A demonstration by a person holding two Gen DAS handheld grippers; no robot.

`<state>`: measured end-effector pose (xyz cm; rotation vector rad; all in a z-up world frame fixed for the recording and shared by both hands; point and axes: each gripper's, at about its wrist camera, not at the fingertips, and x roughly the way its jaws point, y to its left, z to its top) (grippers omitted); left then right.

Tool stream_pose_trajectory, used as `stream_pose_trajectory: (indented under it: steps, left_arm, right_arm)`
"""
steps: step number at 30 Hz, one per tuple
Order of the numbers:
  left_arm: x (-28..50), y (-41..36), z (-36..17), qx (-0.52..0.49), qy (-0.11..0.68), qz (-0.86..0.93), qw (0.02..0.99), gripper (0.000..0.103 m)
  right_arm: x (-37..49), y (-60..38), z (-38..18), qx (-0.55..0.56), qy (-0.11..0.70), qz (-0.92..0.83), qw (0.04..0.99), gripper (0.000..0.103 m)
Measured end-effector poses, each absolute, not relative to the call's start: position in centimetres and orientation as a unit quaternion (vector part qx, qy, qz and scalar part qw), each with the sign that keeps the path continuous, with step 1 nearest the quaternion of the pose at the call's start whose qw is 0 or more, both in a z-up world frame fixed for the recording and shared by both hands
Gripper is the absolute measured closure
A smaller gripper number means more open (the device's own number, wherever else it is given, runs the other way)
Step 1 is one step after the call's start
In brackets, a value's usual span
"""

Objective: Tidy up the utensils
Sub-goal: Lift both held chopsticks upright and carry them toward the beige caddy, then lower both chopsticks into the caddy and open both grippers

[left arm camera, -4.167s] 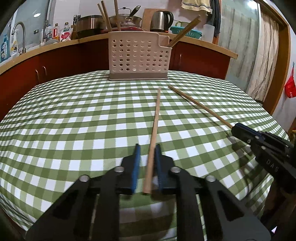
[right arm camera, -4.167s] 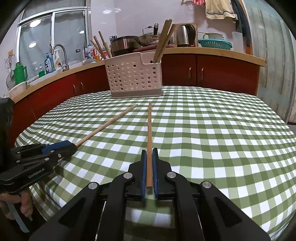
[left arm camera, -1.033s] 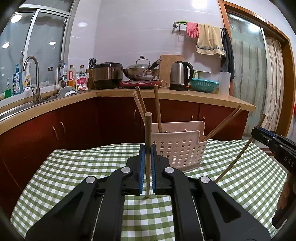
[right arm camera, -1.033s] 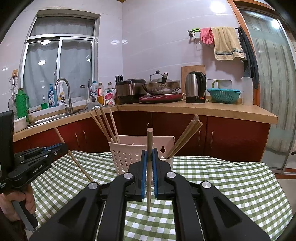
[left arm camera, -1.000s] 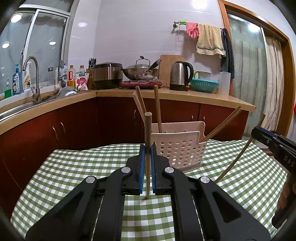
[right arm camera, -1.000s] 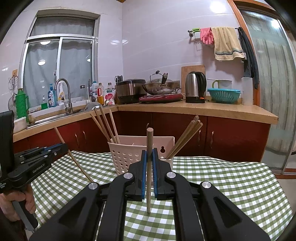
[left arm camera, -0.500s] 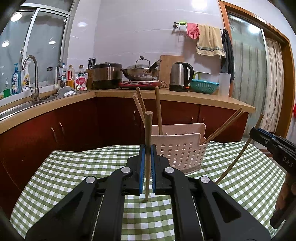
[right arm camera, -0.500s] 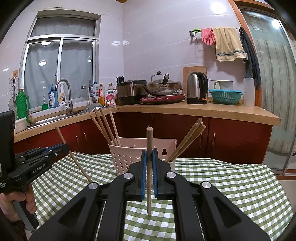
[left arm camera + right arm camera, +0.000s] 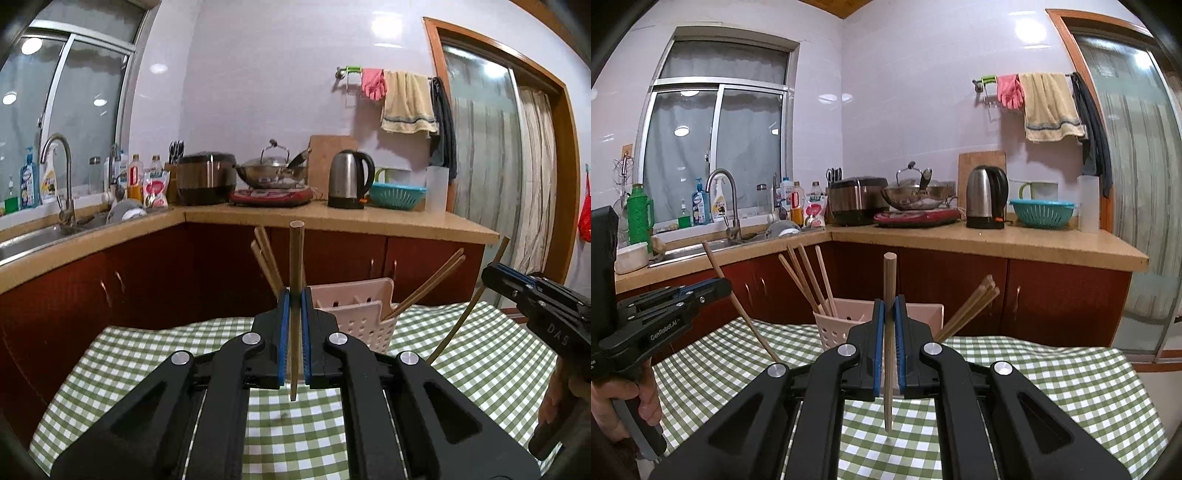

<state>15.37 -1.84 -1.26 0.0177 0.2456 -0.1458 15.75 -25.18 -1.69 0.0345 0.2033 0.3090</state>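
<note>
Two chopsticks upright: left gripper (image 9: 294, 325) clamps one chopstick (image 9: 295, 280), right gripper (image 9: 889, 332) clamps another chopstick (image 9: 888, 317), before the pink basket (image 9: 364, 317).

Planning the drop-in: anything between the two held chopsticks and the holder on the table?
Nothing visible. The left tool and right tool each clamp an upright chopstick short of the pink holder. Only bare checked cloth lies between; chopsticks already inside lean toward the holder's two ends.

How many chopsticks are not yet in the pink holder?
2. One chopstick is clamped upright in the left gripper; a second chopstick is upright in the right gripper. More could lie out of view.
</note>
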Motion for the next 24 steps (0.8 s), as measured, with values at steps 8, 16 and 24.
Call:
stream_pose_trajectory:
  steps: [8,16,24]
  left_arm:
    - [14.7,-3.1,2.1,0.016,0.085,-0.088,0.992,0.096]
    - [16.3,-4.0,5.4,0.004,0.049,-0.099,0.994,0.096]
    - [19.4,-4.8,6.6,0.012,0.035,-0.093,0.995,0.096]
  right_arm:
    - [15.0,-25.3,1.2,0.007,0.062,0.157,0.986,0.096]
    - [16.2,-25.8,3.9,0.011,0.023,0.158,0.987,0.096]
    - [19.1,-25.2,5.3,0.008,0.004,0.161,0.987,0.096]
